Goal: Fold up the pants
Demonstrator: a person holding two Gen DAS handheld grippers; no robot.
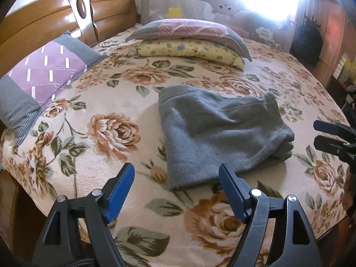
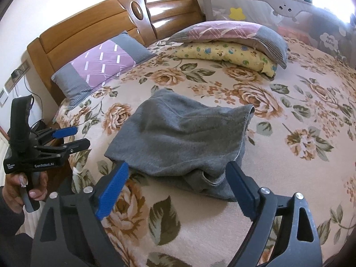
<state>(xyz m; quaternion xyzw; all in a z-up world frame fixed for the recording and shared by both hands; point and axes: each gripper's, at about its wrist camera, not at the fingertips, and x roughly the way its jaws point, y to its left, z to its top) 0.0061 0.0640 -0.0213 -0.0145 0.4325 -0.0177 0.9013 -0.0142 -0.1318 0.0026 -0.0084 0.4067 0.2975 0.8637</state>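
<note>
The grey fleece pants [image 1: 218,129] lie folded into a compact bundle on the floral blanket [image 1: 106,155], near the middle of the bed. My left gripper [image 1: 176,169] hovers just short of the bundle's near edge, jaws wide open and holding nothing. In the right wrist view the pants [image 2: 182,133] show their layered hems toward the camera. My right gripper [image 2: 178,165] stands open in front of those hems, not touching the cloth. The left gripper [image 2: 81,136] also shows at the left, held by a hand, and the right gripper [image 1: 316,132] at the right edge.
A purple and grey pillow [image 1: 42,77] leans by the wooden headboard [image 1: 55,20]. A pink pillow [image 1: 189,30] rests on a yellow printed cushion [image 1: 191,50] at the far end. A mesh bed rail [image 1: 200,4] closes the far side. A bedside table [image 2: 53,142] stands left of the bed.
</note>
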